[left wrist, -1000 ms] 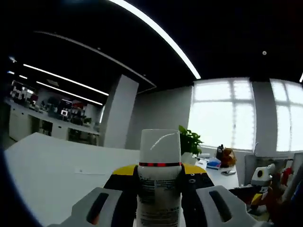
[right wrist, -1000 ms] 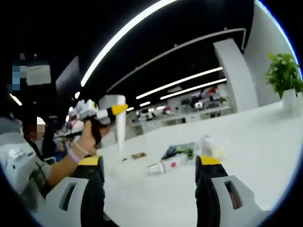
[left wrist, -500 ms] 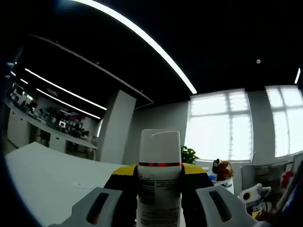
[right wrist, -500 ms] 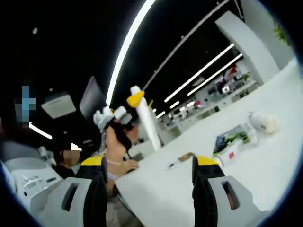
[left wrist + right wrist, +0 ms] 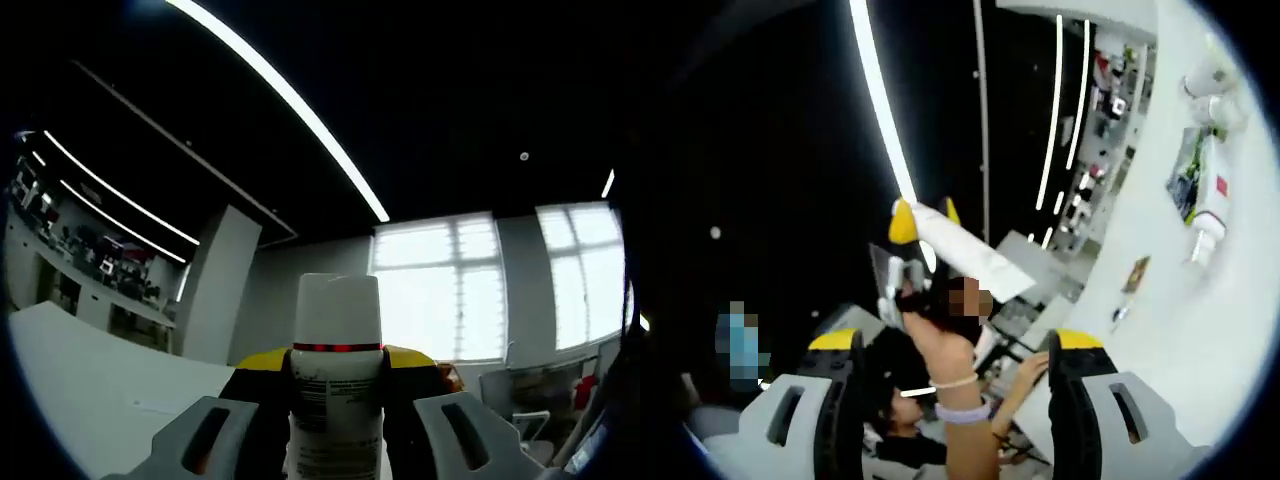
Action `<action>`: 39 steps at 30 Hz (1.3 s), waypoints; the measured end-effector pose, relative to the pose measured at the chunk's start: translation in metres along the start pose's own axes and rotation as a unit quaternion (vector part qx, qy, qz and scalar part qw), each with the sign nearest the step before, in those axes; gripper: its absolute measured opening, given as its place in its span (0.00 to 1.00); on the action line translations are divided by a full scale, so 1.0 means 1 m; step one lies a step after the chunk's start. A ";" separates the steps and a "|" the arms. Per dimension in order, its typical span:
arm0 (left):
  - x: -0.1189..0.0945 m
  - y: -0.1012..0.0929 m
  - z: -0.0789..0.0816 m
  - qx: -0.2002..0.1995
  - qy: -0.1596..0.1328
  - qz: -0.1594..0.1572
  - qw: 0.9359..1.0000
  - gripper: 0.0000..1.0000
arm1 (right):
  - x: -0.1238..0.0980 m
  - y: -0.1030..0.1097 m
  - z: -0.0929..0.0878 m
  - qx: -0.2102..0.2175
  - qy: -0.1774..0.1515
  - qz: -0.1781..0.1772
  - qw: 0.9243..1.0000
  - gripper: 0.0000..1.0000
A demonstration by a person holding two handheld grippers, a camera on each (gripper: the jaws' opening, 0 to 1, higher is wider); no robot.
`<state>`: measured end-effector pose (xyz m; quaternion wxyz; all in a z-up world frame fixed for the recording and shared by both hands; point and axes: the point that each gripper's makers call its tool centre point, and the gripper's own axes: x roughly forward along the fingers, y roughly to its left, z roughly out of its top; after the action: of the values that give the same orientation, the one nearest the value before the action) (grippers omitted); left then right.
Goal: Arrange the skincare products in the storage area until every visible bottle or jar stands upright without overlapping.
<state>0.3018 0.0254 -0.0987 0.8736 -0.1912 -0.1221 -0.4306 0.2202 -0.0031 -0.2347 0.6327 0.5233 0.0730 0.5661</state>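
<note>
A white bottle (image 5: 337, 365) with a red ring below its cap stands upright between the jaws of my left gripper (image 5: 337, 440), which is shut on it. In the right gripper view, a hand holds that left gripper (image 5: 925, 222) high in the air, and the white bottle (image 5: 980, 258) slants out of it. My right gripper (image 5: 955, 345) is open with nothing between its fingers. On the white table (image 5: 1160, 310) at the right of that view lie a white tube with a red label (image 5: 1210, 195), a dark green packet (image 5: 1188, 165) and a pale bottle (image 5: 1212, 80) on its side.
A small brown item (image 5: 1136, 272) lies on the table nearer to me. A person sits below the raised hand (image 5: 940, 330). Bright windows (image 5: 440, 290) and a white pillar (image 5: 205, 290) stand beyond the table (image 5: 90, 380) in the left gripper view.
The left gripper has risen with the bottle still in it, so its view tilts more toward the ceiling. The right gripper view has rolled, so the table now lies along its right side.
</note>
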 end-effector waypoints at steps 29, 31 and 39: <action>-0.008 -0.051 0.001 -0.001 -0.065 -0.063 0.996 0.34 | 0.049 0.027 0.024 0.185 -0.105 0.102 0.972 0.67; -0.009 -0.055 0.000 0.018 -0.075 -0.057 0.995 0.33 | 0.052 0.023 0.029 0.189 -0.115 0.094 0.971 0.64; -0.011 -0.066 -0.002 0.099 -0.095 -0.032 0.990 0.34 | 0.055 0.004 0.046 0.215 -0.143 0.059 0.964 0.53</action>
<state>0.2422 -0.0046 -0.0900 0.8582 -0.1394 -0.2529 -0.4243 0.2687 0.0128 -0.1837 0.4744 0.7262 0.0706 0.4925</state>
